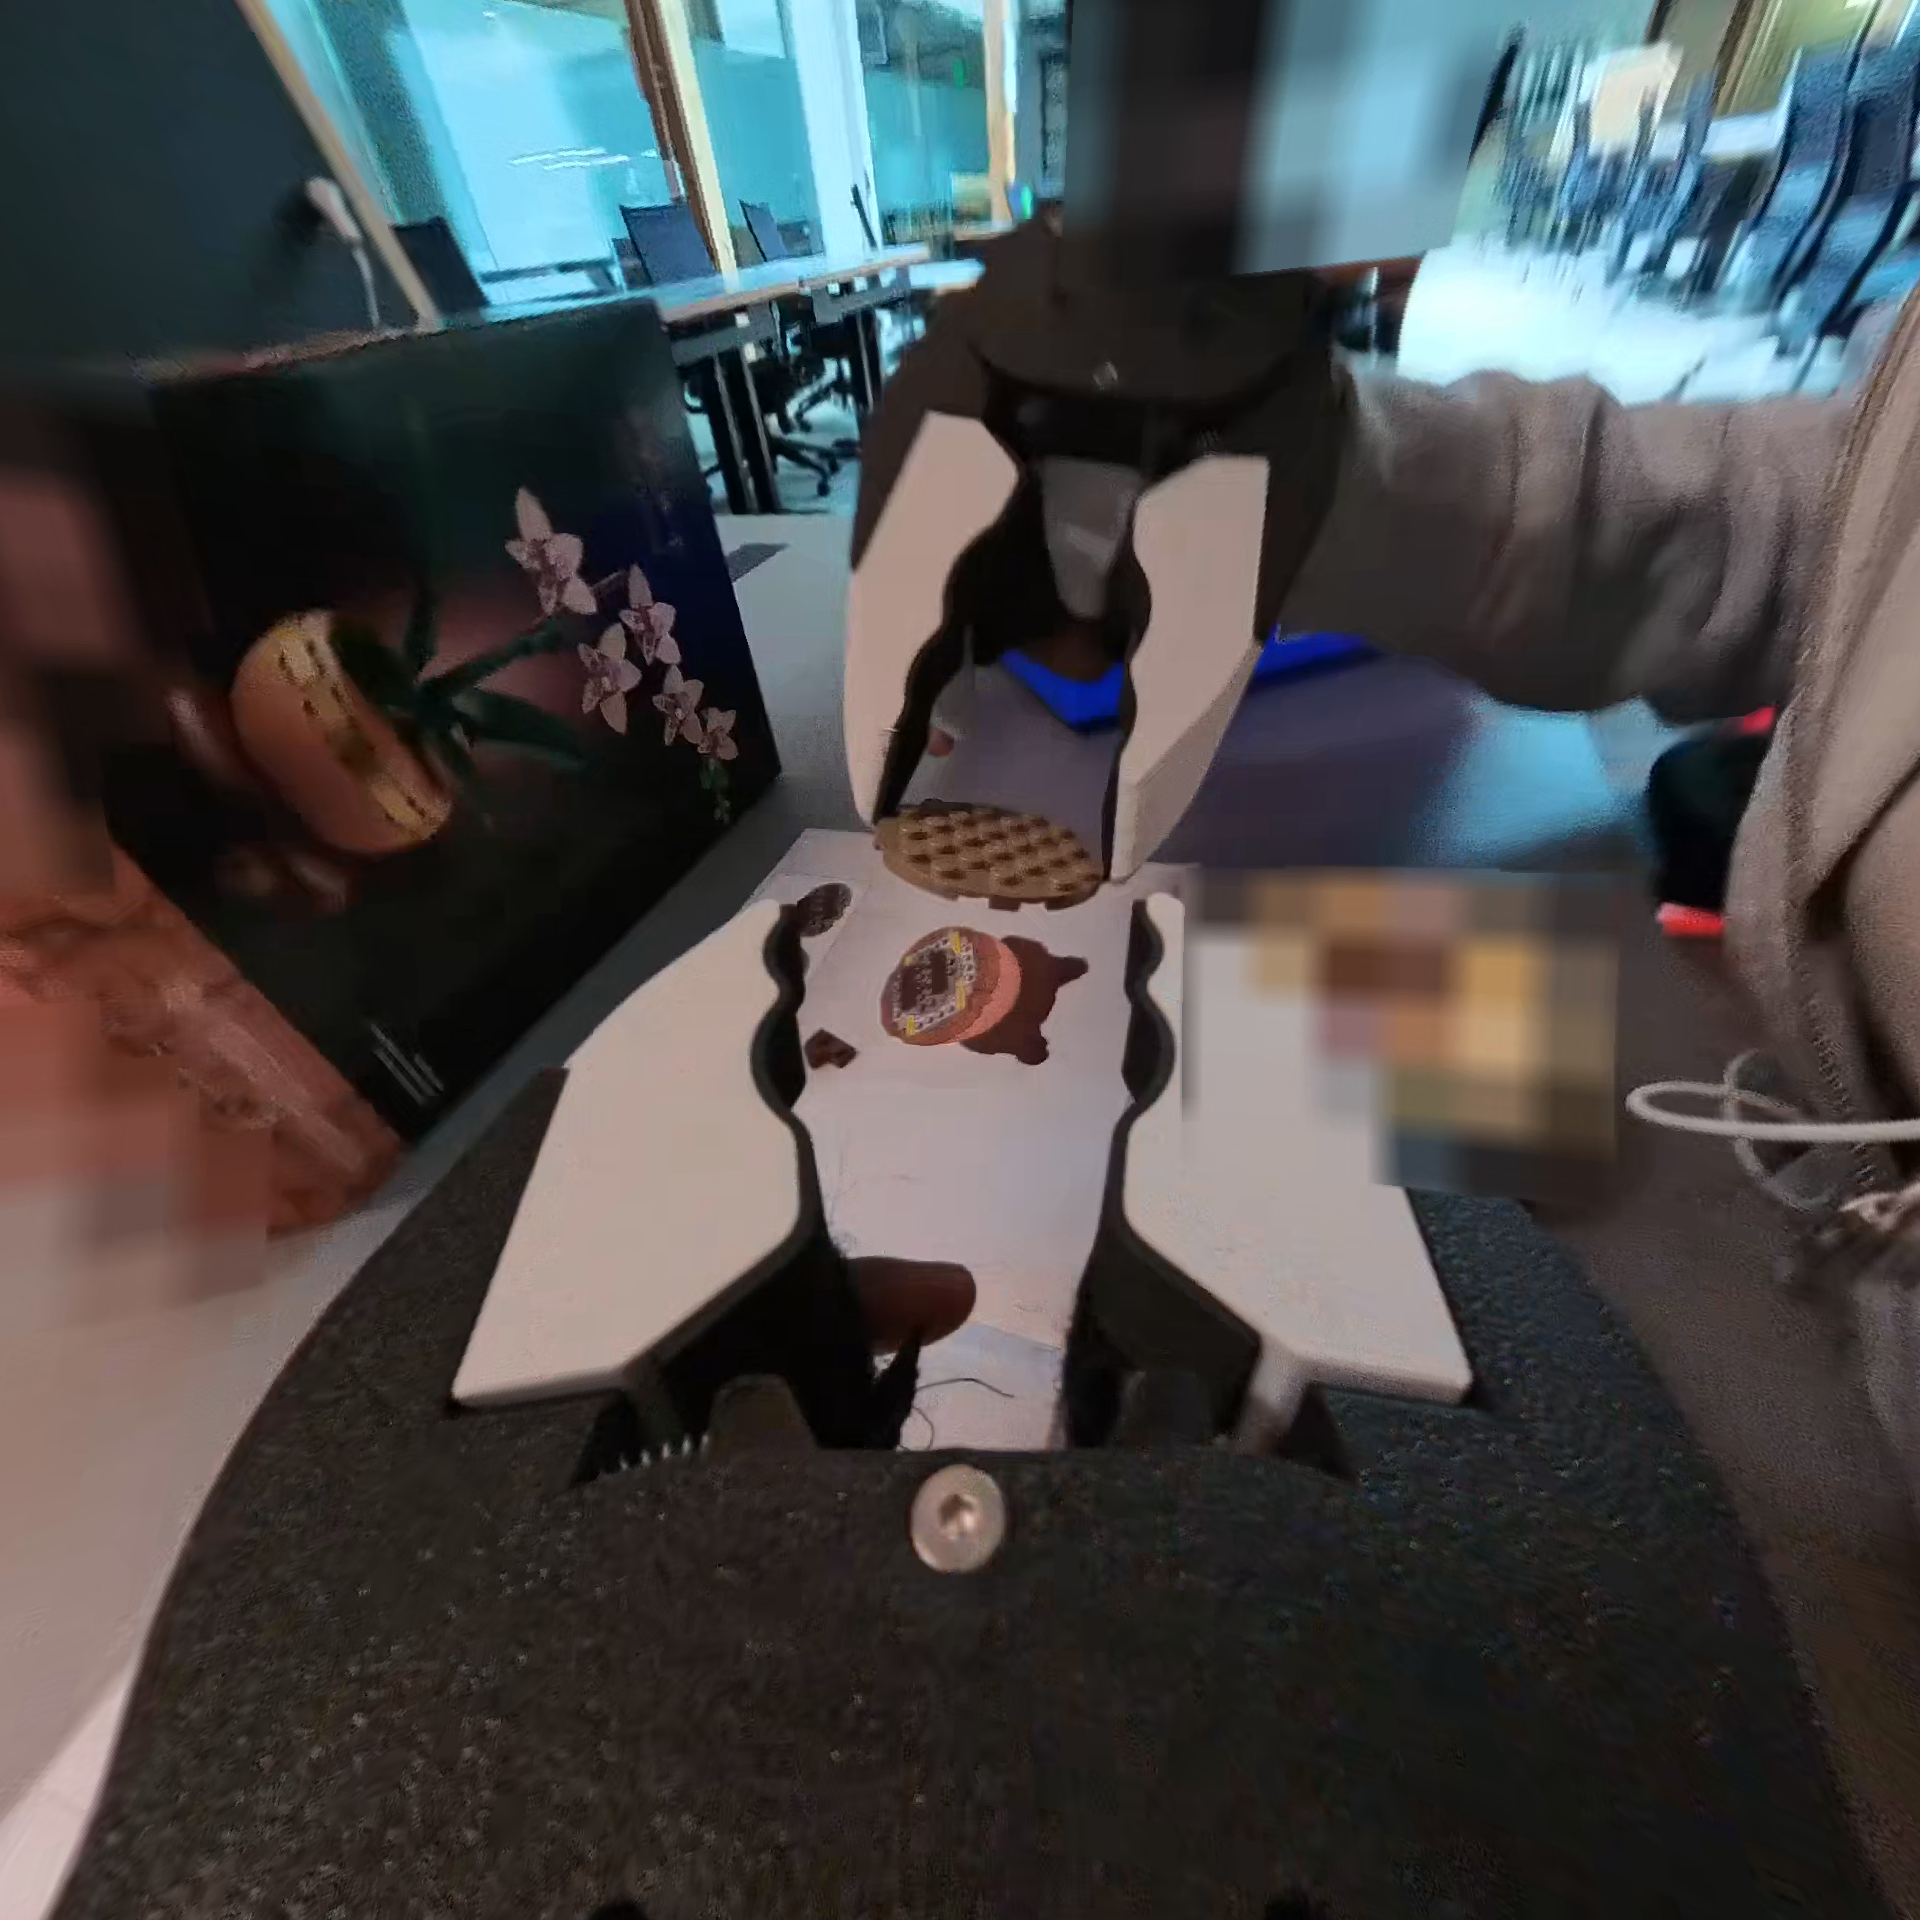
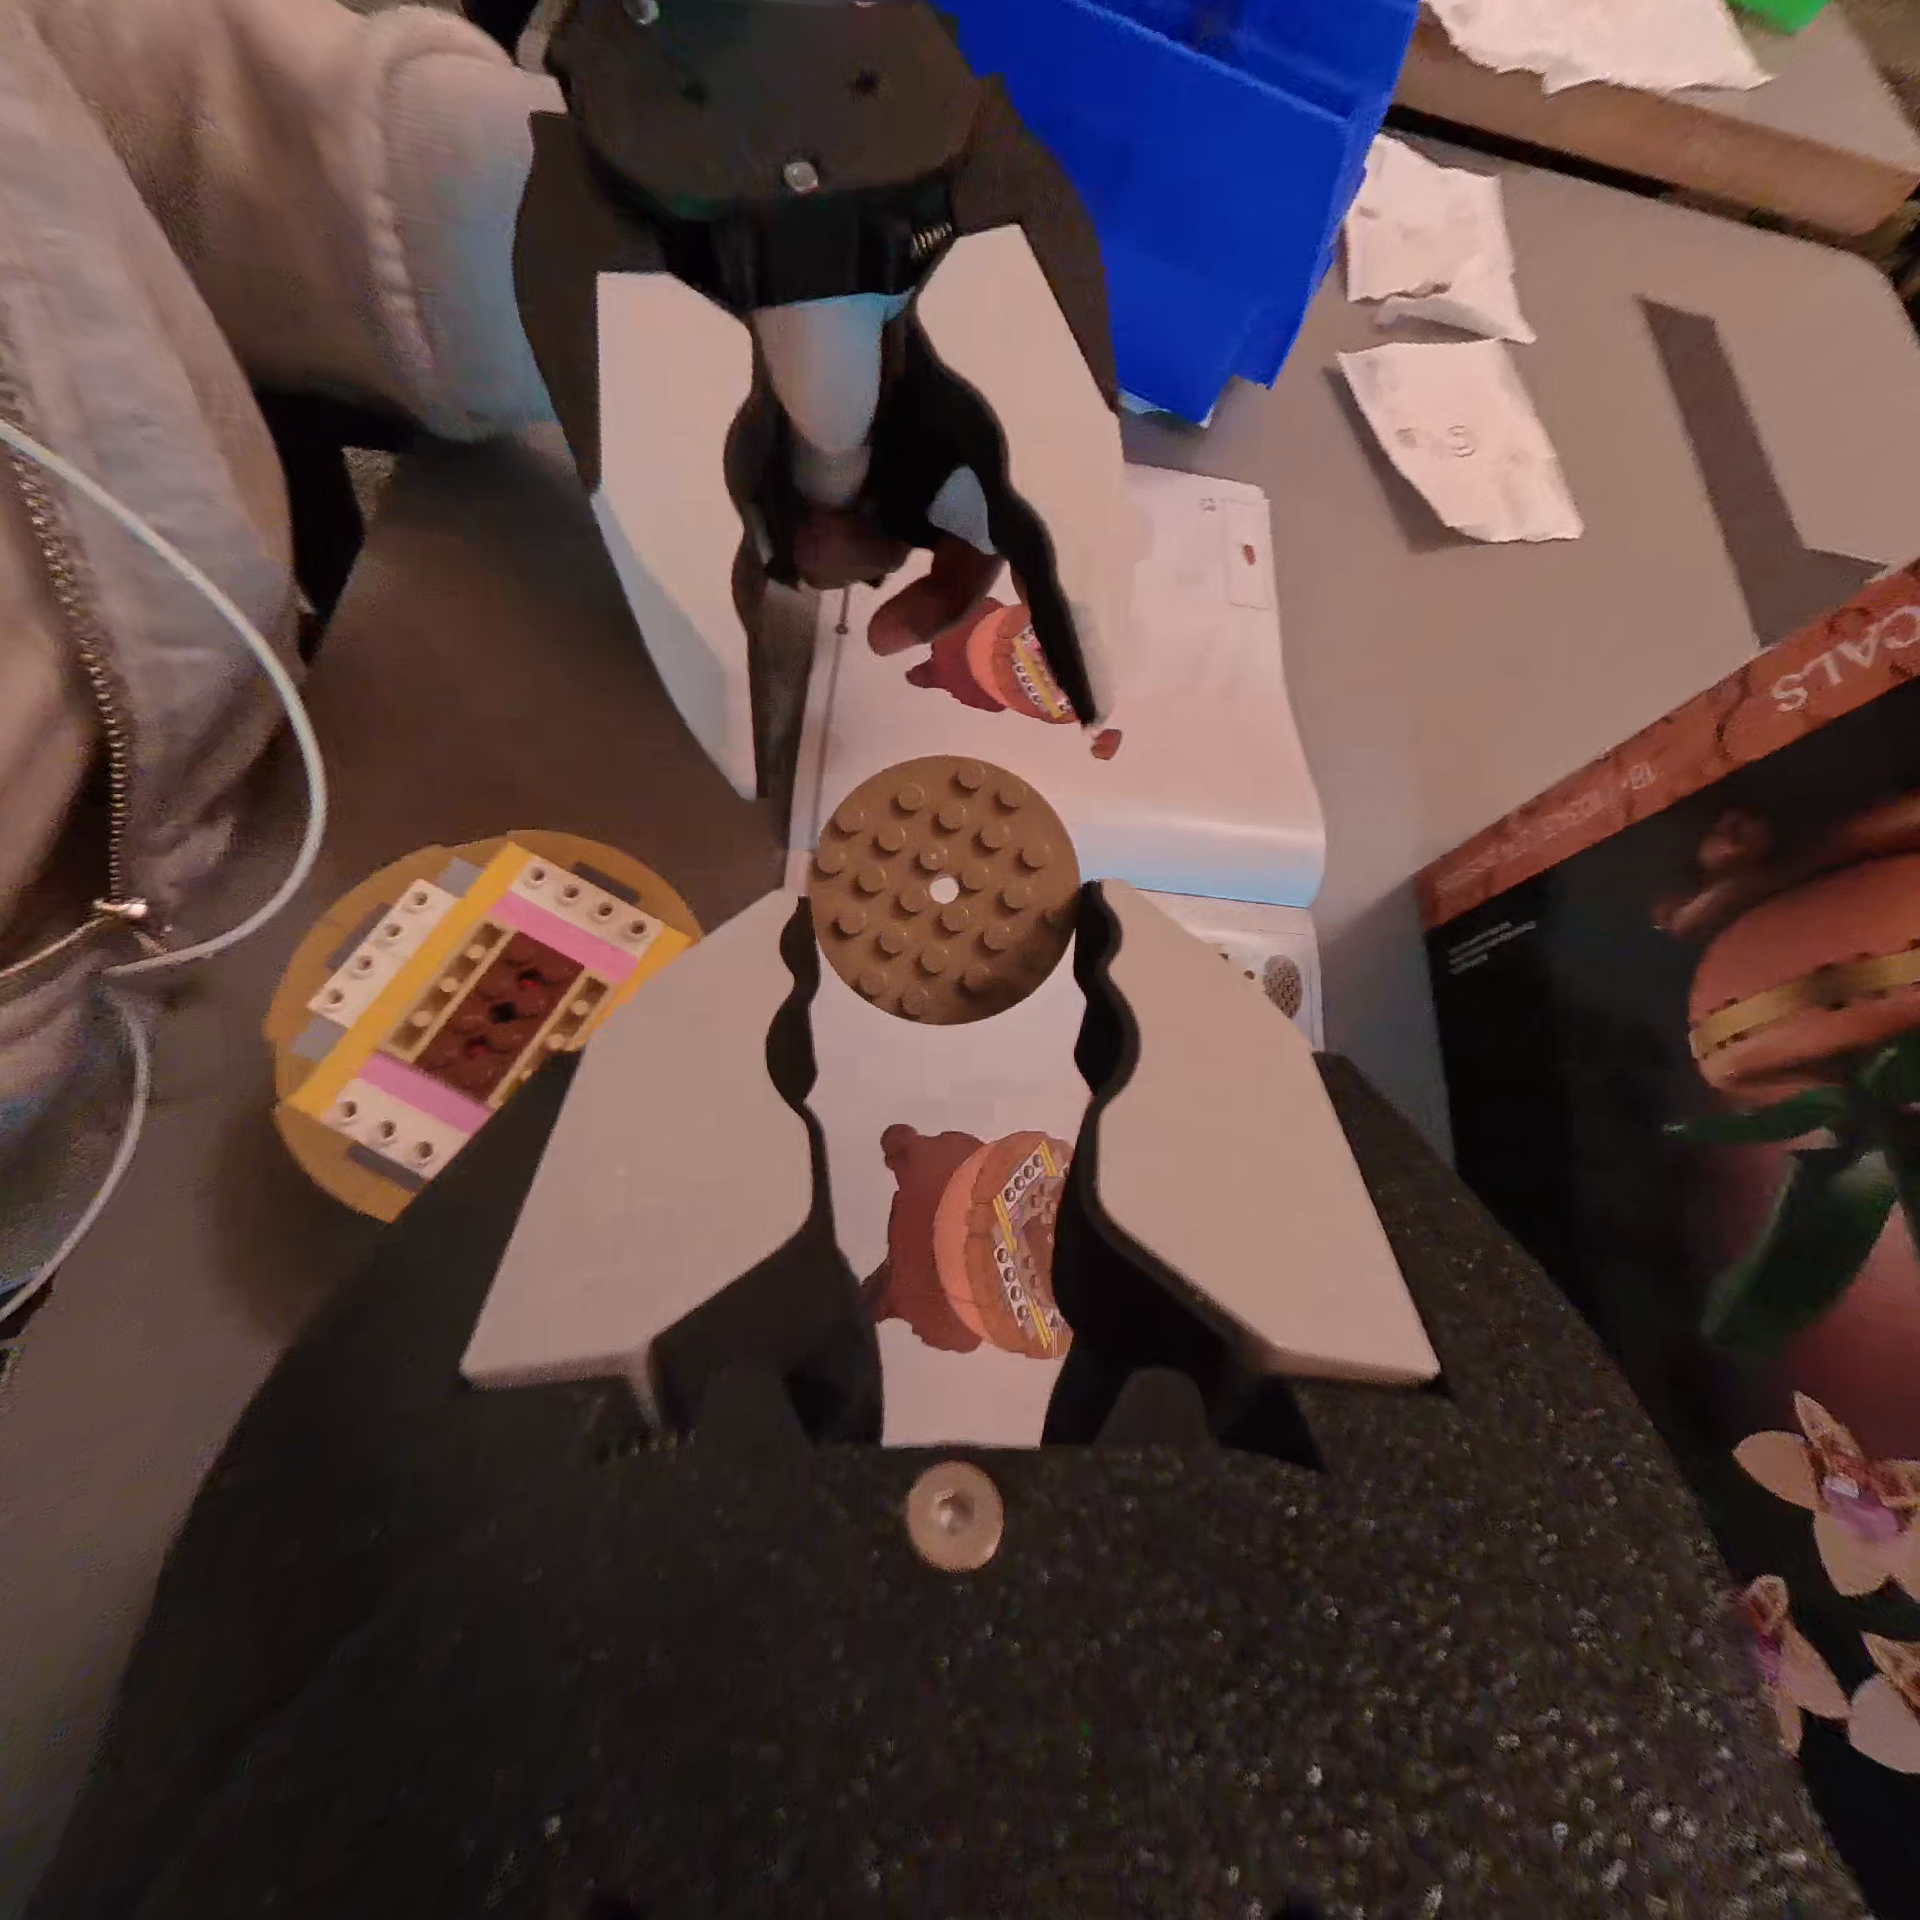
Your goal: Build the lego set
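Partly built round base (image 2: 473, 1023) lies on the grey worktop (image 2: 499, 623), left of the right gripper (image 2: 940, 914). It is a tan disc carrying a yellow frame, white and pink bricks and a brown centre. It touches neither gripper.

Right gripper: fingers clamp the round tan studded plate (image 2: 943, 889) by its two opposite edges, studs facing the right wrist camera. In the left wrist view the same plate (image 1: 985, 854) hangs at the tips of the right gripper (image 1: 997, 831), which points down from above; the plate is clear of the paper beneath it.

Beneath and beyond the plate lies the open instruction booklet (image 2: 1195, 727) (white pages, printed pictures of the pot assembly), flat on the worktop.

Left gripper (image 1: 961, 914): fingers spread wide with nothing between them, only the booklet page (image 1: 966, 1143) showing through the gap. From the right wrist view the left gripper (image 2: 914, 758) points toward the plate from the far side, tips close to it; contact with the plate cannot be told.

Past the left gripper stands a blue bin (image 2: 1174, 187). Right of it, torn white paper bags (image 2: 1455, 436) lie on the worktop.

Far right of the right gripper: the set's box (image 2: 1683, 1039), dark, with an orchid in a pot pictured on it. A grey sleeve (image 1: 1558, 540) holds the right gripper.
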Demonstrator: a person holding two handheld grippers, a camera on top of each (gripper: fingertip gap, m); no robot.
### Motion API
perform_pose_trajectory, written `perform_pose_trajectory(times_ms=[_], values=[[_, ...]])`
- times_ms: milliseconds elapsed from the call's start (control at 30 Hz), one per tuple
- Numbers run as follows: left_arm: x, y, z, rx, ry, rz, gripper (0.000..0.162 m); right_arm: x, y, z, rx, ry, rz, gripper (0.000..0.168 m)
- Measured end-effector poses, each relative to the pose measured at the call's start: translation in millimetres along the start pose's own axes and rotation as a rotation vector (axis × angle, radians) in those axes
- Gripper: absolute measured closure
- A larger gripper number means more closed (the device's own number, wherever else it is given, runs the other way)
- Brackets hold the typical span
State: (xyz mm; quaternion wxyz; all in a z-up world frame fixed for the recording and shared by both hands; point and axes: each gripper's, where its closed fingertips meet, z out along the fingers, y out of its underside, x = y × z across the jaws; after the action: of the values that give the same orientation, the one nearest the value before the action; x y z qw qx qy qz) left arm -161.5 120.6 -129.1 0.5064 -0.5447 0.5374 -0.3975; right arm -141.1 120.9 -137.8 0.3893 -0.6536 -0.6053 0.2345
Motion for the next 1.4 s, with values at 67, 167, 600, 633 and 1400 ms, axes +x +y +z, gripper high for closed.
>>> perform_pose_trajectory(times_ms=[67, 167, 600, 633, 1400], values=[[5.7, -2.2, 4.8, -0.013, 0.042, 0.032, 0.103, -0.9, -3.3, -1.9, -0.024, -0.021, -0.015, 0.121], [5.1, -6.7, 7.2, 0.016, 0.057, 0.011, 0.107, -2.4, -5.6, -1.9, -0.053, -0.027, -0.038, 0.121], [13.4, -7.7, 7.1, 0.059, 0.091, -0.032, 0.114, -9.6, -17.6, -2.1, -0.009, -0.049, -0.037, 0.121], [12.1, -10.8, 6.2, 0.088, 0.095, -0.092, 0.116, -7.3, -18.2, -2.9, -0.008, -0.03, -0.054, 0.121], [-23.9, -20.4, -4.2, 0.368, 0.177, -1.242, 0.158, 26.8, -26.7, -27.4, 0.18, 0.319, 0.015, 0.113]])
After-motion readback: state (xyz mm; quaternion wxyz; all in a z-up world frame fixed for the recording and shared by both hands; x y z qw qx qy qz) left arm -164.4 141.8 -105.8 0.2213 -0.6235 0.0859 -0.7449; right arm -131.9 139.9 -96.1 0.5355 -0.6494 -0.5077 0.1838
